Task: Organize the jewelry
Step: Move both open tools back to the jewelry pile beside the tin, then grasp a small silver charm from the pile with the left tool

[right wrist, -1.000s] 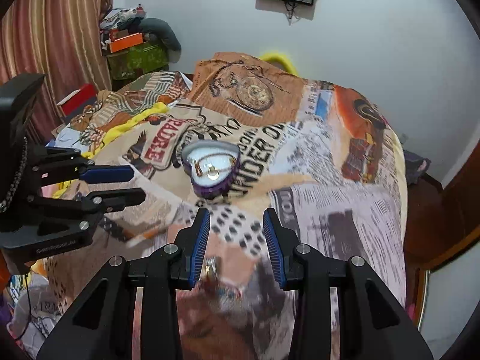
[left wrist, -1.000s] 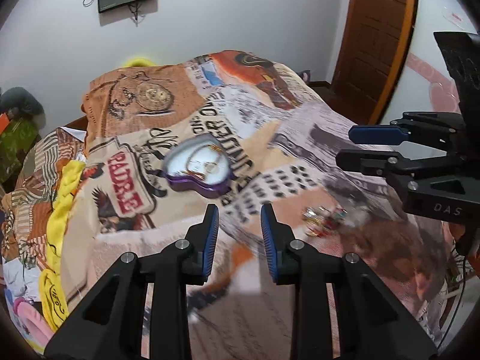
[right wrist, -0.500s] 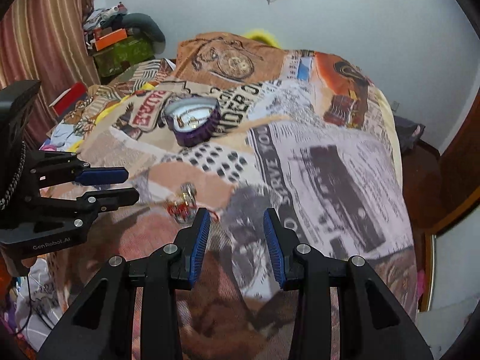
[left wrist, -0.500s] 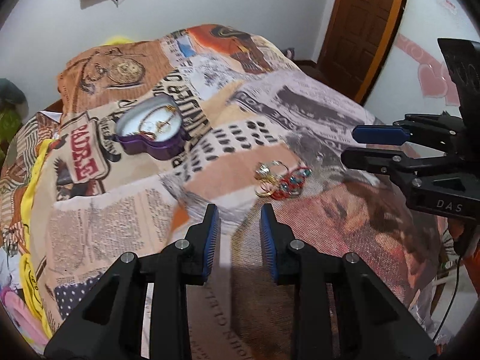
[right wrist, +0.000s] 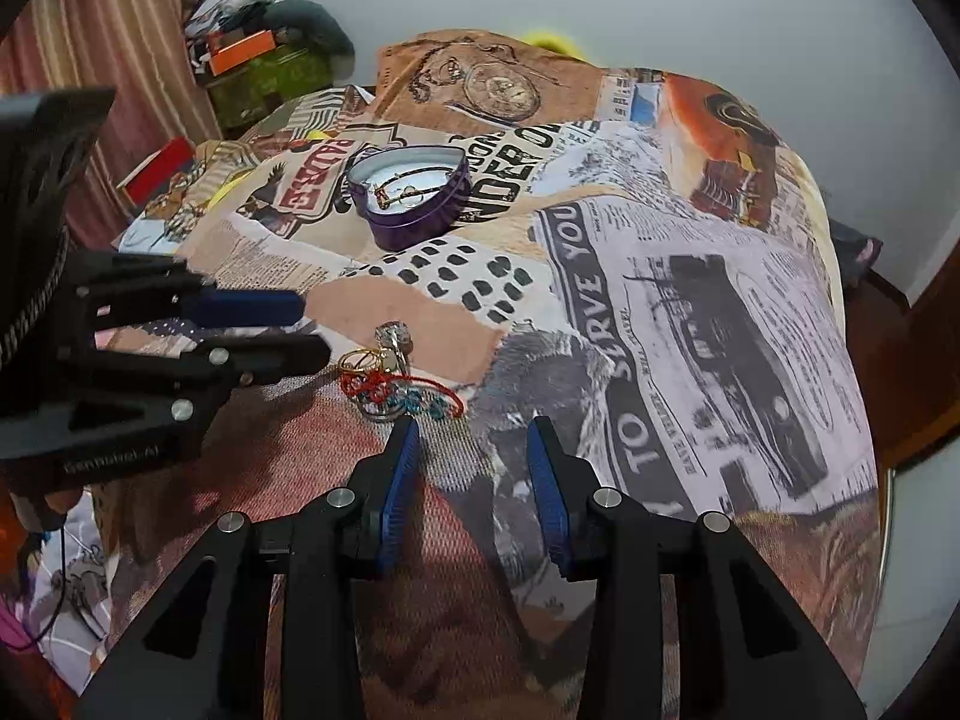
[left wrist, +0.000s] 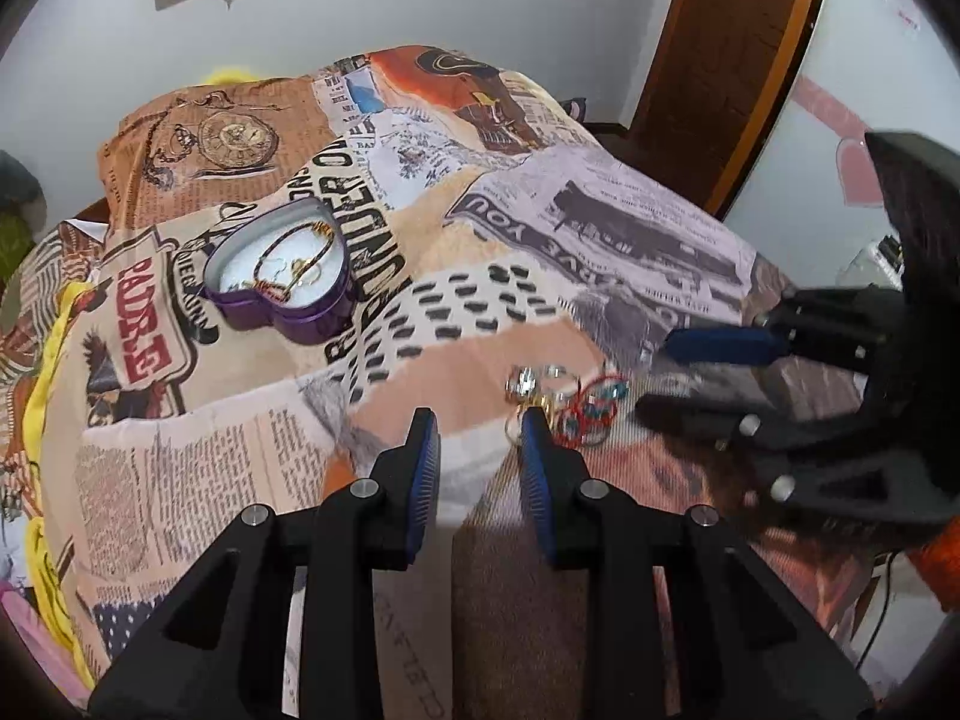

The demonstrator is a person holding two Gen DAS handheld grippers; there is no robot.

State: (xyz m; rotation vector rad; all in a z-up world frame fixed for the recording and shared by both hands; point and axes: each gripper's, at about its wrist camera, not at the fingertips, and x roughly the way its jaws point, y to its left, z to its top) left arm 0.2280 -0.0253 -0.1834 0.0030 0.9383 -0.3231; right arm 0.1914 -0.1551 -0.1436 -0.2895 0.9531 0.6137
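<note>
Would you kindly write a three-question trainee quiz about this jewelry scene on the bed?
1. True or false: the heart-shaped tin is closed with a lid.
2. What lies nearest both tools: A) the loose jewelry pile, B) the tin, C) the door?
3. Is the left tool or the right tool holding anything?

Key: 1 false, it is open with a chain inside; 2 A; 3 neither, both are open.

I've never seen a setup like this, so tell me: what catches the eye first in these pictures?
First, the loud newspaper-print bedspread covering the whole bed. On it sits an open purple heart-shaped tin with a gold chain inside, and nearer the cameras lies a small pile of rings and red-and-blue bracelets. Two black tools with blue pads, the left tool and the right tool, both open and empty, point at that pile from either side.
</note>
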